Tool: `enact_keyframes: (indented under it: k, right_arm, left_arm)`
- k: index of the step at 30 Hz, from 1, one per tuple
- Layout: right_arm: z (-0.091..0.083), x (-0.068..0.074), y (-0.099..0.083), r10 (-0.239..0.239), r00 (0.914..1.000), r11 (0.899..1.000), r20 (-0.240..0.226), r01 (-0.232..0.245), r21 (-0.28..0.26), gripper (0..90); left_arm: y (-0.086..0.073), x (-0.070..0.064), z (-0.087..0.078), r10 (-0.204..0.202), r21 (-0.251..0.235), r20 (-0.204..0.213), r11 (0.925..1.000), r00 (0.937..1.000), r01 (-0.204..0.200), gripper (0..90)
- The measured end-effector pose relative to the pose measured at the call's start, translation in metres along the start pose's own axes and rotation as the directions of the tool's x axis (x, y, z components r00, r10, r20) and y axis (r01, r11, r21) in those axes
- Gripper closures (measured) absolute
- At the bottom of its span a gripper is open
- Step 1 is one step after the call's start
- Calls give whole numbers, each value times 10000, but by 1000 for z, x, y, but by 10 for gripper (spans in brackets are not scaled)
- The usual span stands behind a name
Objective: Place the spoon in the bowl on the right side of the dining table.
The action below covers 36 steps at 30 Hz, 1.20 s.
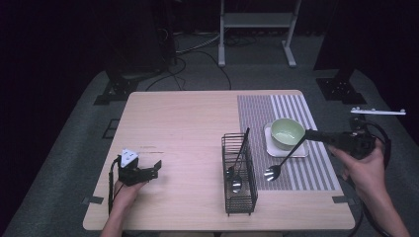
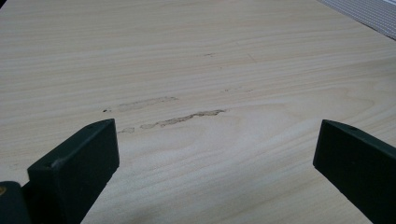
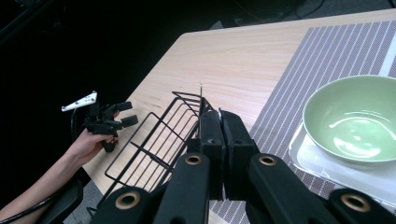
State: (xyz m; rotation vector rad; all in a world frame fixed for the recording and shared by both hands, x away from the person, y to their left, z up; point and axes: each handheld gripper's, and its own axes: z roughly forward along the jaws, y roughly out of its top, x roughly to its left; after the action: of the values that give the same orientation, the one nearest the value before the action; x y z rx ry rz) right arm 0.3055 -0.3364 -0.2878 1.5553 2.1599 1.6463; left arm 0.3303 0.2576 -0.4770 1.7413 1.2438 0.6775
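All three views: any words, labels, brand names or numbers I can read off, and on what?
None: no readable text in the high view or either gripper view.
The wire basket, green bowl, white tray, striped placemat and both hand-held grippers carry no lettering.
The marks on the table are stains, not writing.

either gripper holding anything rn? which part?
Right gripper pinches a fork by the end of its handle, tines hanging over the placemat. Left gripper is open, holding nothing.
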Motion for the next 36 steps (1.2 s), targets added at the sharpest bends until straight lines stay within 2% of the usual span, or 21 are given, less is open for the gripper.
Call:
enact_keyframes:
  k: [36]
  right_arm:
    - [2,-27,-13,424,9961,9990,775,-431,79,883]
  left_arm:
    - [0,0,0,-30,-34,-5,10000,10000,30,0]
